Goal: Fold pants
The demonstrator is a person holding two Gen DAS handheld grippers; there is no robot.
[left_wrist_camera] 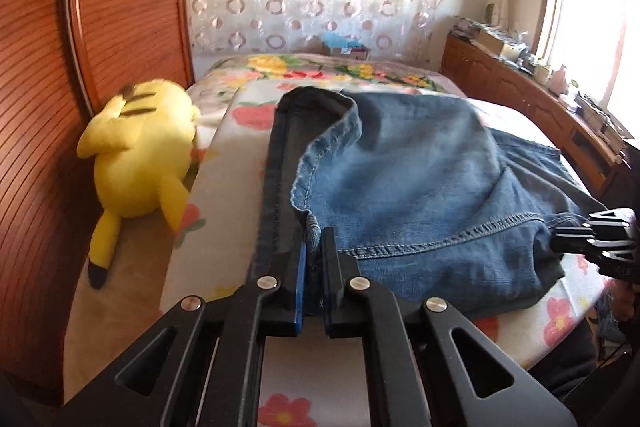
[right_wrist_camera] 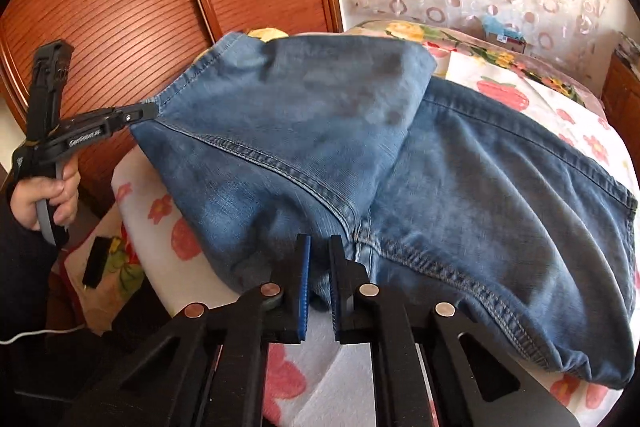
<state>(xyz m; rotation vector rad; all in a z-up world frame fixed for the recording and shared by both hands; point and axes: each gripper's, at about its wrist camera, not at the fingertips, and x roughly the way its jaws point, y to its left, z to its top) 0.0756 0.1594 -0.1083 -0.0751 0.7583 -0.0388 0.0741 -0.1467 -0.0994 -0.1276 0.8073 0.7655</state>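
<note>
Left wrist view, bottom centre: left gripper [left_wrist_camera: 314,247] clamped on the jeans [left_wrist_camera: 420,179] at a hem edge. Right gripper [right_wrist_camera: 319,251] is pinched on denim near the crotch seam. Jeans lie mid-frame on the floral bed [left_wrist_camera: 224,267]. Risk: thin bites, so a lift could slip a layer. Plush toy [left_wrist_camera: 140,155] at left could snag the swing.
</note>
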